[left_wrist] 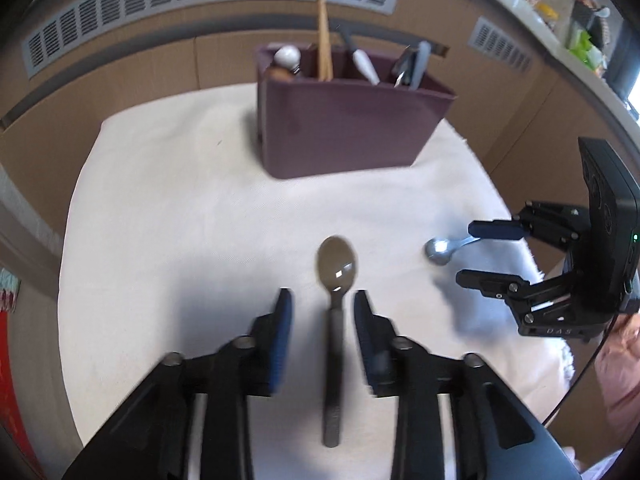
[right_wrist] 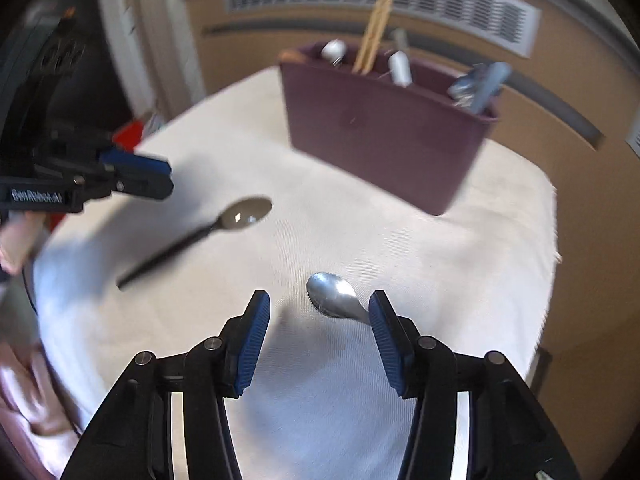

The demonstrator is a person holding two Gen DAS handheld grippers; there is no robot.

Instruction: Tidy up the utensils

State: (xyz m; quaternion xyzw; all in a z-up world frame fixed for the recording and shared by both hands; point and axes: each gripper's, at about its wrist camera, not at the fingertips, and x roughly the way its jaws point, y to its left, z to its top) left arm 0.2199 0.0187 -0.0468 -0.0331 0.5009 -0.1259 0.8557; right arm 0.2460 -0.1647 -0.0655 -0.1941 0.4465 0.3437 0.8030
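Steel, dull and brownish in this light, makes up the large spoon [left_wrist: 336, 268], which lies flat on the white cloth [left_wrist: 180, 220] with its oval bowl toward the organizer and its long dark handle running back between the jaws of the left gripper [left_wrist: 322, 312]; those jaws stand part open on either side of the handle, their ribbed blue pads clear of it, so nothing is held yet. Brighter and smaller, the teaspoon [right_wrist: 334, 294] lies to the right on the same cloth, its polished bowl between the jaws of the right gripper [right_wrist: 320, 312]; these too stand moderately apart, and the handle runs off behind the right-hand pad, though whether it touches I cannot tell. Judging by this, the step in hand is a double pick-up, one spoon per gripper; the next move calls for each gripper to sink to the cloth and close squarely across a thin, slippery handle, which may skate on the weave or pinch cloth with it. Farther back stands the maroon organizer [left_wrist: 344, 132], a smooth matte box with upright dividers, already holding wooden chopsticks [left_wrist: 323, 28], white-handled pieces and some grey cutlery; behind it rise brown cardboard panels and a grey louvred vent.
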